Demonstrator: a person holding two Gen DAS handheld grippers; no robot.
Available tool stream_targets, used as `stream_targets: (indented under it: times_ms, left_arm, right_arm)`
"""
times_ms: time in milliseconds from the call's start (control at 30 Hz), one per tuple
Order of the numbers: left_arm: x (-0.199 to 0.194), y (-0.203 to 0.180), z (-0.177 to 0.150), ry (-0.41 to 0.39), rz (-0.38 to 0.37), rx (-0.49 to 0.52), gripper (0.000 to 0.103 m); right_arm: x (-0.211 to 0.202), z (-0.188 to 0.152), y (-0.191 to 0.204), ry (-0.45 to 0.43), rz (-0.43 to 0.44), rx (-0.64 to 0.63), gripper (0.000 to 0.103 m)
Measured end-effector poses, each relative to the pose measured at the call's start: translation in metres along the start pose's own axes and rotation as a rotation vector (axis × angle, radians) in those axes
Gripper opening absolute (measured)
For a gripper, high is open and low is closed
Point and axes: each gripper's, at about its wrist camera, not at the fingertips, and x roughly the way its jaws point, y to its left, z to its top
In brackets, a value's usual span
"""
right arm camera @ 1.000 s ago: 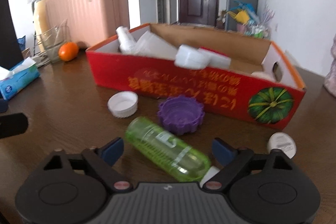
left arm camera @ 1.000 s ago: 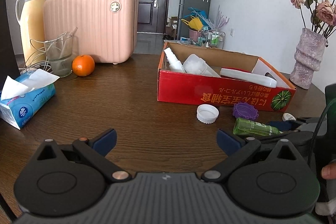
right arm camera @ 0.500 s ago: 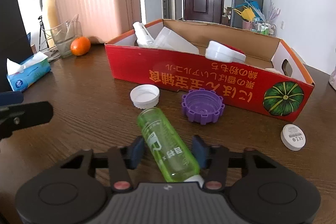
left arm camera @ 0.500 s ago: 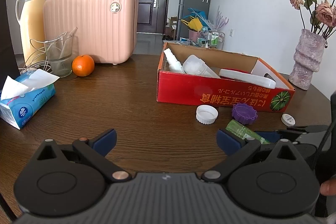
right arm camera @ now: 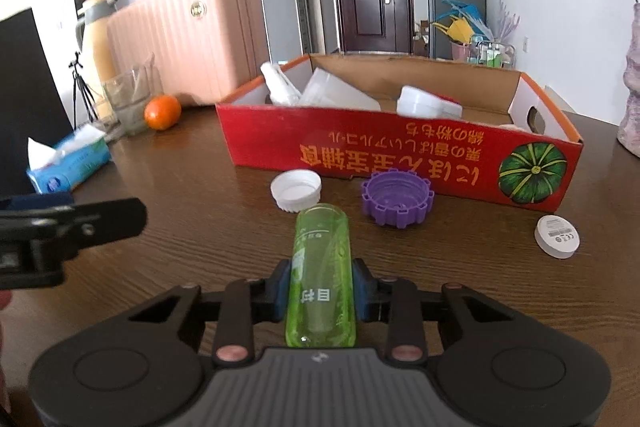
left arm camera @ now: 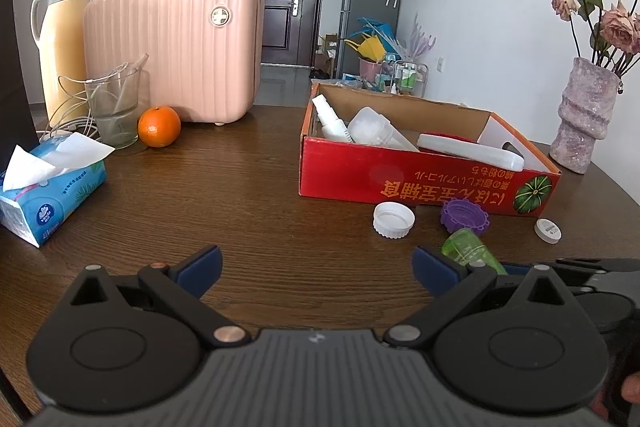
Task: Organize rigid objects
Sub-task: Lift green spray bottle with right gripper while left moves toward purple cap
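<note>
- Right gripper [right arm camera: 320, 293]: closed tight on the green bottle [right arm camera: 321, 273], blue pads pressing both sides. A second ago, wide open, bottle lying slanted between them on the table.
- Green bottle: now straight along the fingers, round end pointing at the white cap [right arm camera: 296, 190] and the purple cap [right arm camera: 397, 197]. Seen from the left wrist, moved closer to the purple cap than before.
- Left gripper [left arm camera: 316, 265]: wide open over the wooden table [left arm camera: 248, 195], nothing in it. Same as before.
- Red box [right arm camera: 400, 155]: behind the caps, white bottles and tubs inside. Not moved.
- Small white disc [right arm camera: 557, 236]: on the table, right of the bottle, well apart. Not moved.
</note>
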Motion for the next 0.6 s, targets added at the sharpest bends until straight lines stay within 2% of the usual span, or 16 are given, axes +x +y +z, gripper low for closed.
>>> stream_targets:
  times_ms: [600]
  left_arm:
    - [0.001, -0.004, -0.003, -0.008, 0.027, 0.015, 0.103]
  right_arm:
    - [-0.066, -0.024, -0.040, -0.101, -0.047, 0.108, 0.030]
